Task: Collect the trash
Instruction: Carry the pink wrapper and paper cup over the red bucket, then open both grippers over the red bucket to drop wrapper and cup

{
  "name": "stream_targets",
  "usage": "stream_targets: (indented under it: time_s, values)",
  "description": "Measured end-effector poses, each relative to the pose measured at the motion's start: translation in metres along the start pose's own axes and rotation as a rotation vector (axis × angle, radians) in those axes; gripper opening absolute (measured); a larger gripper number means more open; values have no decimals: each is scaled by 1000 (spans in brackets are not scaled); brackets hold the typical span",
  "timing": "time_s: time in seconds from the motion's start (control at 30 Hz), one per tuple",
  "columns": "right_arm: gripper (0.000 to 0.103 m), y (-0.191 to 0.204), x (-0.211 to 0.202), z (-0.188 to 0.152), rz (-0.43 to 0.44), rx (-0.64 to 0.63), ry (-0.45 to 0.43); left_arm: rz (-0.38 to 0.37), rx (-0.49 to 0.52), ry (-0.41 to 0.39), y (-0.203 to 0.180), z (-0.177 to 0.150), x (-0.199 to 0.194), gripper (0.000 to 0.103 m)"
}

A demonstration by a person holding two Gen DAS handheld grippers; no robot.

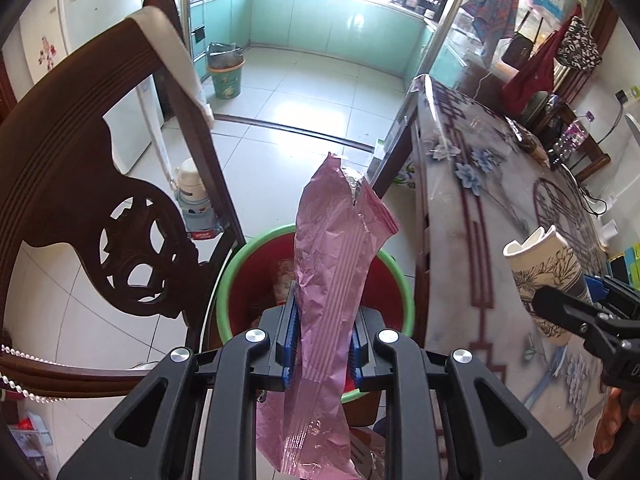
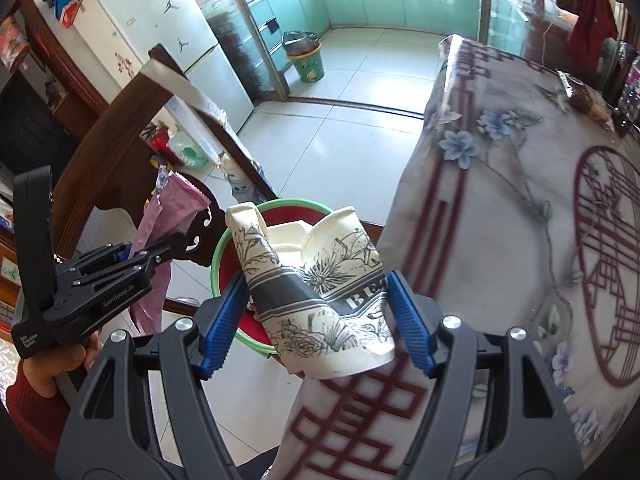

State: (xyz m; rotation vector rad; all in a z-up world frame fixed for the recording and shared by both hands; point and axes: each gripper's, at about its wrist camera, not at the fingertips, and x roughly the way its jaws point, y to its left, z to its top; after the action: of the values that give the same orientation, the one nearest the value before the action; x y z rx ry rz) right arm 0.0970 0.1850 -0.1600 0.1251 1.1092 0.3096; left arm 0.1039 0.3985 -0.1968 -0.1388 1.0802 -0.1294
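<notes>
My left gripper [image 1: 323, 340] is shut on a crumpled pink foil wrapper [image 1: 332, 264], which stands up above a red bin with a green rim [image 1: 236, 264] on the floor below. In the right wrist view the same wrapper [image 2: 160, 216] hangs from the left gripper [image 2: 168, 250] at the left. My right gripper [image 2: 320, 320] is shut on a crushed paper cup [image 2: 320, 280] printed with black flowers, held over the bin's green rim [image 2: 216, 264] near the table edge. The cup [image 1: 544, 276] and right gripper [image 1: 576, 312] also show at the right of the left wrist view.
A carved dark wooden chair [image 1: 80, 184] stands left of the bin. A table with a floral plastic cloth [image 2: 520, 200] is right of it. A second, green bin [image 1: 226, 76] sits by the kitchen doorway. A person's hand in a red sleeve [image 2: 44, 376] grips the left tool.
</notes>
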Motion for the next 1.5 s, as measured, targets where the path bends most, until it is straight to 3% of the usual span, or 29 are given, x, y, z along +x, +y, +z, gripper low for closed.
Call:
stream_targets:
  time_s: [0.53, 1.2, 1.23, 1.3, 1.37, 1.43, 1.5]
  values:
    - [69, 22, 43, 13, -3, -39, 79, -4, -62, 66, 36, 13, 35, 19]
    - [69, 24, 68, 22, -32, -27, 128, -24, -40, 109, 37, 36, 70, 20]
    - [69, 24, 69, 23, -33, -26, 129, -21, -42, 106, 37, 36, 70, 22]
    - [74, 22, 70, 23, -31, -21, 131, -8, -51, 103, 37, 36, 69, 49]
    - [80, 20, 68, 24, -32, -13, 127, -1, -58, 86, 36, 39, 64, 64]
    - [81, 18, 63, 26, -35, -9, 113, -2, -50, 59, 32, 42, 55, 65]
    - [81, 14, 47, 29, -71, -16, 56, 10, -35, 22, 24, 48, 42, 72]
